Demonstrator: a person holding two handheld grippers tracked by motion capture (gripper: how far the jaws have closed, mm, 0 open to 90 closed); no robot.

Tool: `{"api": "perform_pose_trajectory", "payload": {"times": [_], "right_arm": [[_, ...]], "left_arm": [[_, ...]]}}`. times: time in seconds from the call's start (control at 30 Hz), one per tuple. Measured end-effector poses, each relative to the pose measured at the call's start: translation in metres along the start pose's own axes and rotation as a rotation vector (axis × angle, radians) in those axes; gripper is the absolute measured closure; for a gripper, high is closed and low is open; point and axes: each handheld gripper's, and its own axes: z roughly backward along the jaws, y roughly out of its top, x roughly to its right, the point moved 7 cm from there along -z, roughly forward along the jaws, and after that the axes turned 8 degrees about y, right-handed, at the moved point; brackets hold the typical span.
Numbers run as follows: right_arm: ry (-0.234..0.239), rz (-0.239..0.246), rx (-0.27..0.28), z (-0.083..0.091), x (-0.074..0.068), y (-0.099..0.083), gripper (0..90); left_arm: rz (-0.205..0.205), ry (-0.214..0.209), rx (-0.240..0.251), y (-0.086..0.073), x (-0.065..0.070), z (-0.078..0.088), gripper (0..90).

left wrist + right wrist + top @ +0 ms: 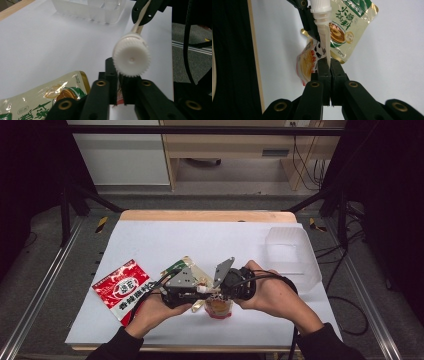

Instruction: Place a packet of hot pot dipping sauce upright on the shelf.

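Spout pouch (pixel 218 306) held between both grippers, beside the green sachet (pixel 348 22).
Left gripper (pixel 117 82) clamps below the cap (pixel 131 58); right gripper (pixel 329 65) pinches the spout's flat tail (pixel 325 37); long axis runs gripper to gripper.

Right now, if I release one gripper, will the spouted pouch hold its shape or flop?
Probably floppy: the spouted pouch hangs slack beside the right gripper, which pinches only its thin seam. Its ribbed white cap looks rigid, so it is likely the surest hold. The glossy film may slip.
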Motion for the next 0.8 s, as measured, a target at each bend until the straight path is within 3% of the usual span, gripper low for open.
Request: {"api": "perform_pose_trajectory", "payload": {"times": [0.07, 0.1, 0.13, 0.17, 0.23, 0.37, 0.57, 0.6, 0.73, 0.77, 0.8], "right_arm": [[0.005, 0.0, 0.002, 0.0, 0.0, 0.0, 89.3], [0.01, 0.0, 0.008, 0.0, 0.0, 0.0, 89.3], [0.014, -0.005, 0.014, 0.002, 0.001, -0.002, 89.4], [0.014, -0.005, 0.014, 0.002, 0.001, -0.002, 89.4], [0.018, -0.003, 0.024, 0.003, 0.002, -0.003, 89.4], [0.018, -0.014, 0.029, 0.007, 0.005, -0.008, 89.4], [0.006, -0.022, 0.042, 0.017, 0.009, -0.011, 89.4], [0.005, -0.023, 0.048, 0.022, 0.013, -0.013, 89.4], [-0.008, -0.033, 0.065, 0.032, 0.021, -0.017, 89.5], [-0.008, -0.038, 0.067, 0.034, 0.023, -0.018, 89.5], [-0.014, -0.045, 0.068, 0.035, 0.026, -0.019, 89.5]], "left_arm": [[0.004, 0.004, 0.001, 0.0, -0.001, 0.0, 80.0], [0.01, 0.01, 0.003, -0.001, -0.001, 0.001, 74.4], [0.018, 0.014, 0.0, -0.001, -0.001, 0.001, 59.8], [0.02, 0.018, -0.002, -0.001, -0.001, 0.003, 59.8], [0.024, 0.033, 0.007, -0.001, -0.003, 0.006, 48.3], [0.063, 0.046, 0.026, -0.002, -0.009, 0.012, 33.3], [0.064, 0.08, 0.016, -0.01, -0.012, 0.024, 24.2], [0.063, 0.085, 0.008, -0.013, -0.013, 0.025, 18.9], [0.055, 0.121, -0.031, -0.03, -0.016, 0.032, 12.8], [0.08, 0.141, -0.035, -0.039, -0.02, 0.035, 12.3], [0.08, 0.141, -0.035, -0.039, -0.02, 0.035, 11.3]]}}
